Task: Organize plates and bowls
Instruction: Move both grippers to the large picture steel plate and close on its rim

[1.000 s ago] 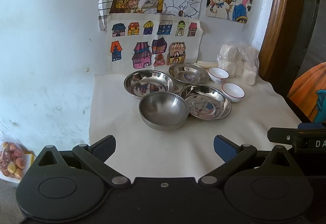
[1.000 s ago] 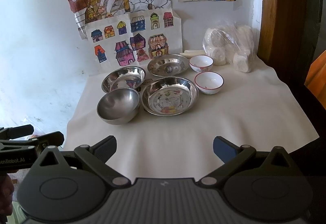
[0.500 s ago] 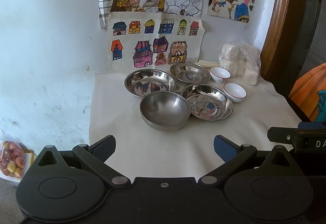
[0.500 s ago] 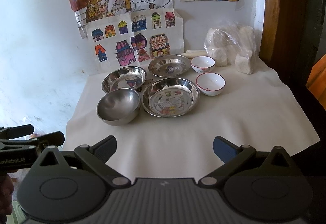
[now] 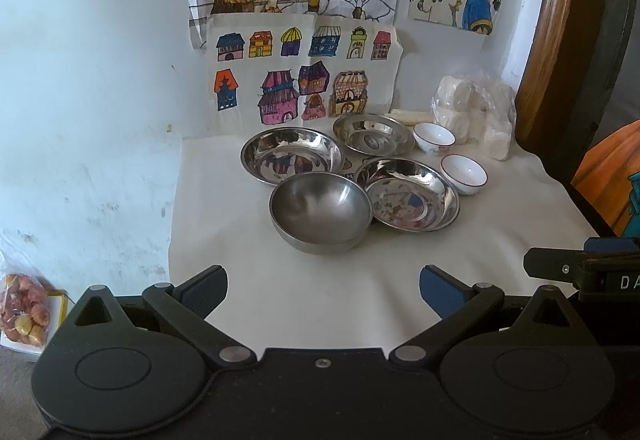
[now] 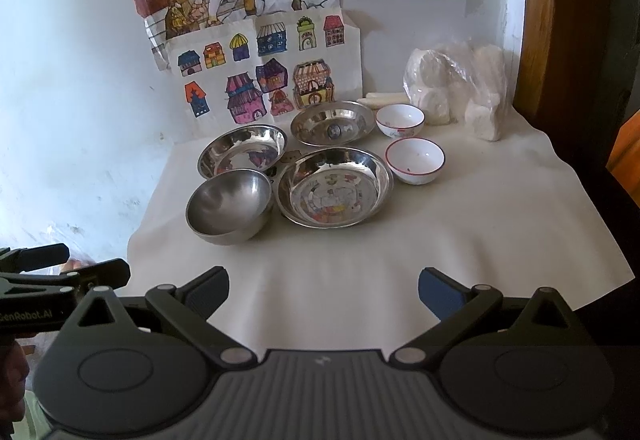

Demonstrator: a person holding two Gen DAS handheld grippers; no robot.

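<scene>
Closer now — both grippers (image 5: 323,290) (image 6: 323,290) wide, steel bowl (image 5: 320,214) ahead

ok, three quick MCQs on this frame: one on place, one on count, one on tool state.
1. Where is the deep steel bowl?
A. nearest the camera, left of the shallow steel dishes
B. against the wall
C. inside a white bowl

2. How many white bowls with red rims are on the cloth?
A. one
B. two
C. four

3. What state are the tools in?
A. both shut on dishes
B. left holds a bowl
C. both open, empty

Answers: 1 A, it is the front-left dish. 2 B, one behind the other. 3 C, left tool and right tool are spread over bare cloth.
</scene>
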